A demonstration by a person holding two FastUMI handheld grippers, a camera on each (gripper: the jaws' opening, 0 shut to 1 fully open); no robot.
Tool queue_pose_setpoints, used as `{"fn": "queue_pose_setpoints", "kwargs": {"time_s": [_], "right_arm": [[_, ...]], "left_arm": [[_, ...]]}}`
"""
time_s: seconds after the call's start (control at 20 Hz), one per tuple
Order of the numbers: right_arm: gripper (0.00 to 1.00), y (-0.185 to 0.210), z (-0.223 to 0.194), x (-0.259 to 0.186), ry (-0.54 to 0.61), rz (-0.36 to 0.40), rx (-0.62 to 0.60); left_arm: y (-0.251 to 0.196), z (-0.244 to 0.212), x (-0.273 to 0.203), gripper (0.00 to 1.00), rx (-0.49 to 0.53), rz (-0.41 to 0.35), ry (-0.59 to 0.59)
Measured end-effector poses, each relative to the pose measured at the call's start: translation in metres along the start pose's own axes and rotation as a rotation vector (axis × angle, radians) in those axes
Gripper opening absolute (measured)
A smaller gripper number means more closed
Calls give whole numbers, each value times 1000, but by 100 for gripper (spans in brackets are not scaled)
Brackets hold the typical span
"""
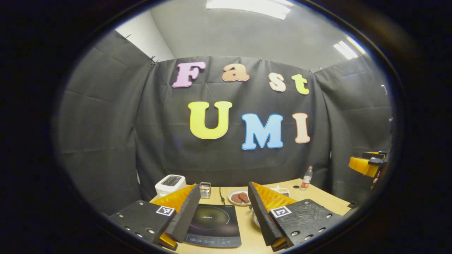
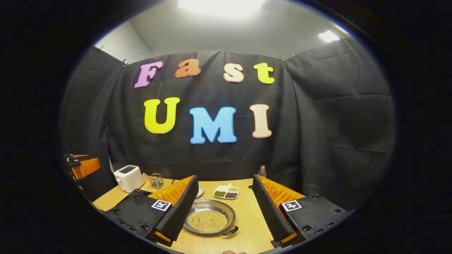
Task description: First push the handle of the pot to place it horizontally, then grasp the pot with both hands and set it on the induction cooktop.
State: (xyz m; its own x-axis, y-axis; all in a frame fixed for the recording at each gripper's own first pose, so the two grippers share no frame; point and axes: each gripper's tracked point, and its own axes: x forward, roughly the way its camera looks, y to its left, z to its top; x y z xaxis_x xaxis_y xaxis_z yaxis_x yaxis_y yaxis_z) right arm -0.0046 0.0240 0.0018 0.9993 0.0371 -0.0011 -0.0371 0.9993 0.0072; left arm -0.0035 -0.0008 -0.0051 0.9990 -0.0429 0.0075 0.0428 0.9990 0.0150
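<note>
A shallow silver pot full of small yellow beans sits on the wooden table, with a dark loop handle at its near right rim. My right gripper hovers above it, open, the pot showing between its fingers. In the left gripper view, the black induction cooktop lies on the table between the fingers of my open left gripper. A sliver of the pot's rim shows just right of the cooktop. Each gripper appears at the edge of the other's view: right gripper, left gripper.
At the back of the table stand a white toaster, a small wire basket, a plate of cookies, a sectioned dish of grains and a bottle. A black cord runs from the cooktop backward.
</note>
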Motion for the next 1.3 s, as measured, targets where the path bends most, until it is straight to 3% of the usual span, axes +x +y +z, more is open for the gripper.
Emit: {"fn": "queue_pose_setpoints", "kwargs": {"time_s": [0.7, 0.8, 0.85, 1.25, 1.3], "right_arm": [[97, 4, -38, 30, 160, 37, 11], [97, 9, -46, 34, 201, 57, -4], [97, 12, -51, 37, 223, 69, -17], [98, 42, -82, 50, 376, 178, -27], [94, 47, -89, 51, 409, 199, -17]], "left_arm": [[3, -32, 14, 83, -13, -13, 52], [3, -39, 16, 83, -18, -12, 64], [4, -43, 18, 76, -21, -11, 71], [11, -59, 26, 76, -33, 2, 118], [12, -61, 27, 76, -29, 4, 120]]}}
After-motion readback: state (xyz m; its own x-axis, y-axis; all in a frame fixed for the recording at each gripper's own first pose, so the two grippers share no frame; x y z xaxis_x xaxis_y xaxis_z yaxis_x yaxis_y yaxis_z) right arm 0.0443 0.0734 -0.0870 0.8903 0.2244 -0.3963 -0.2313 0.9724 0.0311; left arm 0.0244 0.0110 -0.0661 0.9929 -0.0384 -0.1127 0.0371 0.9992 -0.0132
